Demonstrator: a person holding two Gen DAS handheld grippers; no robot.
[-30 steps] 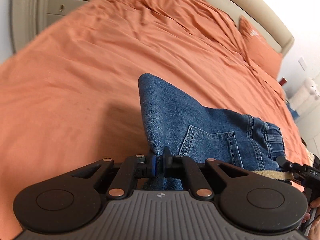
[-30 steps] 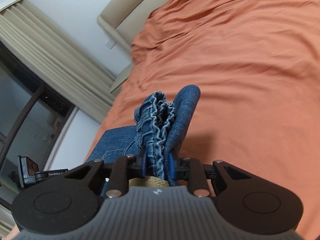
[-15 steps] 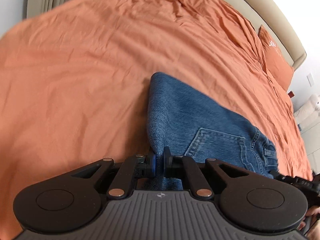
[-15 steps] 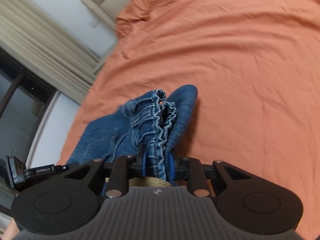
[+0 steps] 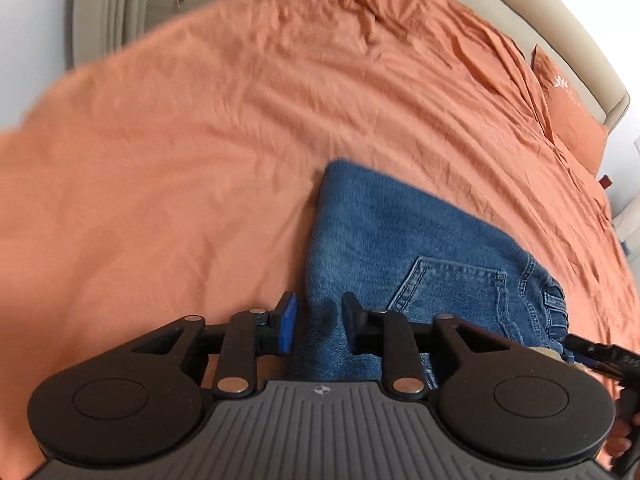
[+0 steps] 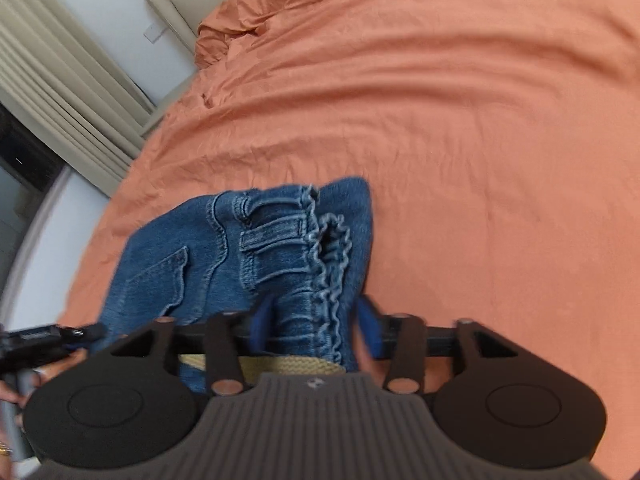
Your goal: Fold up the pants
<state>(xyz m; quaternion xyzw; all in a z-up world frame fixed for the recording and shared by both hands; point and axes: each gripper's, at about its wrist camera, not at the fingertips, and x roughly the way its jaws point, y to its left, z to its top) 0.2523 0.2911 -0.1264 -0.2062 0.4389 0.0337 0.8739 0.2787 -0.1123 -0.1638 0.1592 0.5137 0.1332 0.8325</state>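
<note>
Blue jeans (image 5: 400,240) lie folded on the orange bedsheet (image 5: 160,160), back pocket up. My left gripper (image 5: 319,322) is at their near folded edge. Its jaws are opening, and denim lies between the pads without being pinched. In the right wrist view the gathered waistband (image 6: 320,264) of the jeans (image 6: 224,248) runs between the spread fingers of my right gripper (image 6: 316,320). These jaws are opening too and are clear of the cloth. A beige woven belt (image 6: 296,366) shows under the waistband. Each view catches the other gripper at its edge.
An orange pillow (image 5: 568,104) and a beige headboard (image 5: 580,52) sit at the far right of the bed. A pale drawer unit (image 5: 180,4) stands beyond the bed's far side. Beige curtains (image 6: 60,80) and a dark window lie left of the bed.
Both grippers sank toward the bed with the jeans, then their jaws came apart. The denim edge and the waistband they pinched now lie loose between the fingers.
</note>
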